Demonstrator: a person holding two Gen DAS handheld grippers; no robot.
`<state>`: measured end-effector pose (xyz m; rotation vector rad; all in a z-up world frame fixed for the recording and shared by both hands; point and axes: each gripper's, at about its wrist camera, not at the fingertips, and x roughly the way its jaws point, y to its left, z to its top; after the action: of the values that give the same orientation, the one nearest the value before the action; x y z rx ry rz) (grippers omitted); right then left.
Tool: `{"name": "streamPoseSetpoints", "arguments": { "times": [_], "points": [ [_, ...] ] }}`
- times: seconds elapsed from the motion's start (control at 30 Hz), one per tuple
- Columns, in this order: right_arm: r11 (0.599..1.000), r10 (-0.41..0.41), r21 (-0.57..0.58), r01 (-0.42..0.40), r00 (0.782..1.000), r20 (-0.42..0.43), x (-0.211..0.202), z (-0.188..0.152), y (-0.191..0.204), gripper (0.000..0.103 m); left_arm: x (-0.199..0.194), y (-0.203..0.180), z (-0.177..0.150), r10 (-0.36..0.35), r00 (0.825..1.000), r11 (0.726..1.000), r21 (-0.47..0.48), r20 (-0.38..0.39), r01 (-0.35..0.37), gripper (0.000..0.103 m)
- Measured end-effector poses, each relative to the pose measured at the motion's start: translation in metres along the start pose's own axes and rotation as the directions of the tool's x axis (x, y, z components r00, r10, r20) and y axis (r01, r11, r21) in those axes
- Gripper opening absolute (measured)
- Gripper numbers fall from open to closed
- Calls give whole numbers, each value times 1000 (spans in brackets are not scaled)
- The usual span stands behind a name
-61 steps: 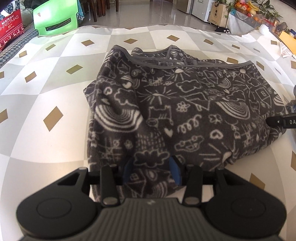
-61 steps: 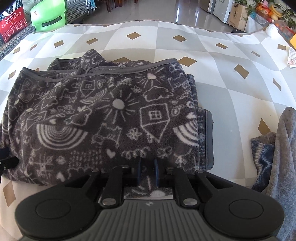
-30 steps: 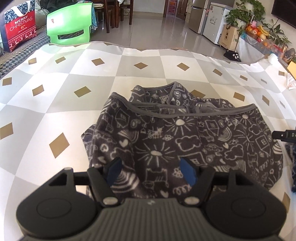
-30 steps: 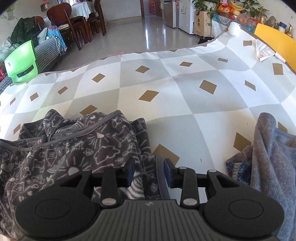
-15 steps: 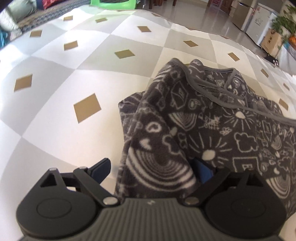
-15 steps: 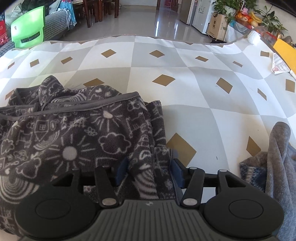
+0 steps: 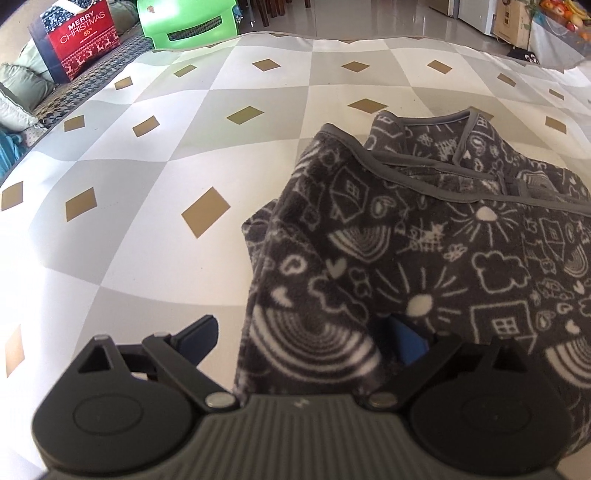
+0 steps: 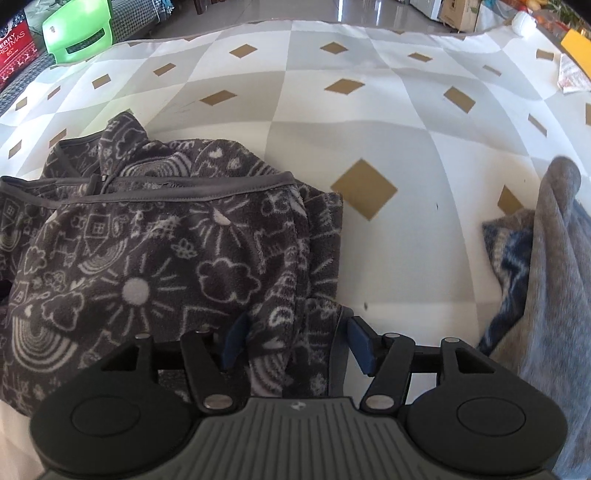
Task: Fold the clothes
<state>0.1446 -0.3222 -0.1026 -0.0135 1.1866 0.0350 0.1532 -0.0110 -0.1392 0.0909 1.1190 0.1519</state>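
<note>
A dark grey fleece garment (image 7: 424,240) printed with white doodles lies folded in a bundle on the diamond-patterned sheet (image 7: 147,184). My left gripper (image 7: 301,336) is wide open and straddles the bundle's left edge. Its left finger hangs over bare sheet and its right finger over the fleece. In the right wrist view the same garment (image 8: 147,258) fills the left half. My right gripper (image 8: 297,339) is at its right edge and its jaws are opening. A loose fold of fleece sits between the blue pads, which do not press on it.
A grey towel (image 8: 554,277) and a blue patterned cloth (image 8: 509,251) are heaped just right of the right gripper. Papers (image 8: 570,75) lie at the sheet's far right. A green chair (image 7: 184,22) and a red Christmas bag (image 7: 81,37) stand beyond the far left edge.
Both grippers let go of the fleece and spread their jaws. The left one shifted to the bundle's left edge, the right one dropped closer over its right edge.
</note>
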Motion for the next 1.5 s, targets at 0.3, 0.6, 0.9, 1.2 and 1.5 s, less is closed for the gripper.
{"name": "streamPoseSetpoints", "arguments": {
  "times": [0.3,0.6,0.9,1.2,1.5],
  "points": [
    [994,30,-103,-32,999,-16,-38,-44,-1,57,-41,16,-32,83,996,997,-2,-15,-83,100],
    [984,148,-120,-131,978,146,-75,-37,-26,57,-115,22,-29,23,989,998,-53,147,-16,102],
    [976,142,-192,-107,974,179,-50,-30,-17,57,-103,-5,-33,-101,991,994,-34,91,104,103],
    [972,136,-210,-102,979,153,-29,-17,-5,58,-98,-8,-28,-123,989,990,-64,81,128,103],
    [977,147,-174,-124,980,131,-13,-9,0,57,-83,8,-29,-89,996,990,-107,31,92,103]
  ]
}}
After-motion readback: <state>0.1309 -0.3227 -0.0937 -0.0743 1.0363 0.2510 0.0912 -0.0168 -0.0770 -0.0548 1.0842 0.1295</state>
